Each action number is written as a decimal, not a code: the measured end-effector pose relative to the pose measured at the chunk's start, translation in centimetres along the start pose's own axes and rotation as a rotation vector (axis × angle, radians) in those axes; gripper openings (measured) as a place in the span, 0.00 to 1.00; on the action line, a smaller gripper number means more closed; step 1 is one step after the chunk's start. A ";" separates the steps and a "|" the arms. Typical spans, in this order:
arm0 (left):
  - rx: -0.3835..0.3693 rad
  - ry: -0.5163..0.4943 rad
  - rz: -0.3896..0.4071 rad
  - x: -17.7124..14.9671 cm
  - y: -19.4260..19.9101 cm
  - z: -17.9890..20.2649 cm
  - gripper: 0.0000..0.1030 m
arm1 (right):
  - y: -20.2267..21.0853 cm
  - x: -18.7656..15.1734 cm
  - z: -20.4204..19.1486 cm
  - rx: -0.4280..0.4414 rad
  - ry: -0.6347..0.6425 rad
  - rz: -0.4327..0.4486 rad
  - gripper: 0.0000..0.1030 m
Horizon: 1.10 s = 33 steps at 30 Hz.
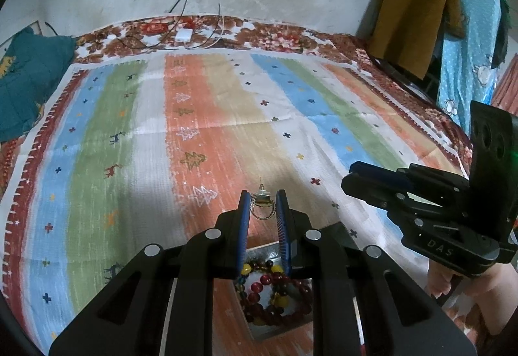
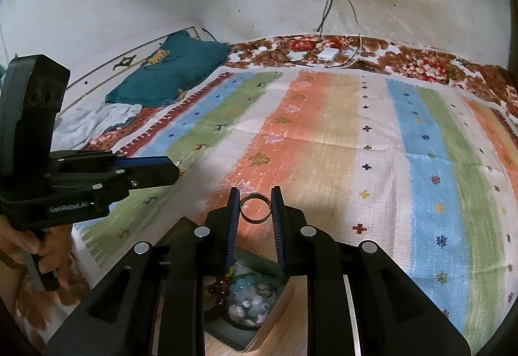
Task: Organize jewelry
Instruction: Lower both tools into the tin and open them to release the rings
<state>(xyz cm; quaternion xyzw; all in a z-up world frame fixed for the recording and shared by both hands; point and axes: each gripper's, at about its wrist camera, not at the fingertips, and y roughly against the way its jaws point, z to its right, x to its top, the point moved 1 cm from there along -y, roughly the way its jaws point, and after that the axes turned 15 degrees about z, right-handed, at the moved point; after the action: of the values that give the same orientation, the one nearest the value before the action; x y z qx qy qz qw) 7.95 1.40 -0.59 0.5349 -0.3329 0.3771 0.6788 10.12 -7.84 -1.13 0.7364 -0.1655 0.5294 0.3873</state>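
Left gripper (image 1: 262, 199) pinching small earring (image 1: 261, 194) at fingertips. Right gripper (image 2: 255, 197) clamped on ring (image 2: 255, 208), above box (image 2: 259, 335).

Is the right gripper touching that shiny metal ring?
Touching. The right wrist view shows the right gripper with its blue-padded jaws pressed against both sides of the shiny metal ring, holding it up above the striped bedcover.

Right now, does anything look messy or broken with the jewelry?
Nothing stands out. The left gripper holds a small earring, the right gripper holds a plain ring, and the beads sit inside the box below.
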 end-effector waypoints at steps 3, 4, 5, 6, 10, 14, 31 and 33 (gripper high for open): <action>-0.007 -0.013 0.008 -0.3 0.5 0.4 0.15 | 0.4 -0.2 -0.2 0.005 0.001 -0.001 0.20; -0.010 -0.017 0.009 -0.4 0.7 0.5 0.15 | 0.5 -0.3 -0.3 0.006 0.001 -0.001 0.20; -0.013 -0.022 0.010 -0.5 0.9 0.7 0.15 | 0.7 -0.3 -0.4 0.012 0.000 -0.003 0.20; -0.013 -0.025 0.012 -0.6 1.1 0.8 0.15 | 0.9 -0.4 -0.5 0.011 0.001 -0.001 0.20; -0.016 -0.033 0.008 -1.1 1.5 1.2 0.15 | 1.3 -0.7 -0.8 0.020 -0.002 -0.007 0.20; -0.027 -0.042 0.005 -1.6 2.0 1.7 0.15 | 1.9 -1.1 -1.2 0.036 -0.008 -0.012 0.20; -0.056 -0.005 -0.031 -3.1 2.9 2.1 0.16 | 3.1 -2.0 -2.4 0.077 -0.005 -0.035 0.20; -0.048 -0.006 -0.028 -3.2 2.9 2.1 0.16 | 3.0 -2.0 -2.4 0.083 -0.011 -0.040 0.21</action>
<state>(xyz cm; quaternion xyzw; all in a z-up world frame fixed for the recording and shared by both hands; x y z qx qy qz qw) 3.77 -0.69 -1.48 0.5242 -0.3362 0.3578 0.6958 5.82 -8.37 -1.40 0.7579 -0.1305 0.5241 0.3659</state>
